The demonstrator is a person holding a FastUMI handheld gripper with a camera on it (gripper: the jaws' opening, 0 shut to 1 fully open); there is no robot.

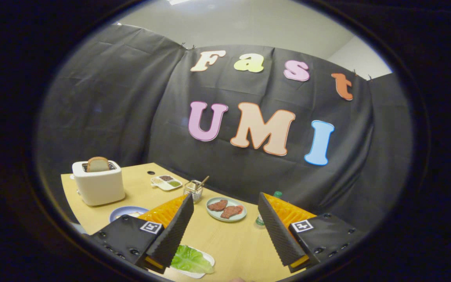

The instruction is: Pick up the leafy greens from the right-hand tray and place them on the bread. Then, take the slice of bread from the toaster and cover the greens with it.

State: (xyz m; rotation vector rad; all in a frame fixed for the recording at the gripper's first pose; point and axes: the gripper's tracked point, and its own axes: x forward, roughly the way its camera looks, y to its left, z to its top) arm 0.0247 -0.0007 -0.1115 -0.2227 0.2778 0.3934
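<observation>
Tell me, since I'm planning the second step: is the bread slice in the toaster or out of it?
In. The bread slice stands upright in the slot of the toaster, its top poking above it, far beyond the open gripper, which holds nothing.

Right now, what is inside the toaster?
A slice of bread stands in the slot of the toaster, its top sticking out. Its lower part is hidden inside. The open gripper is well short of it.

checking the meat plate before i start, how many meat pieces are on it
2. Both lie side by side on the pale green plate beyond the open tongs: one meat piece toward the wire basket, the other meat piece beside it. None seems hidden.
</observation>
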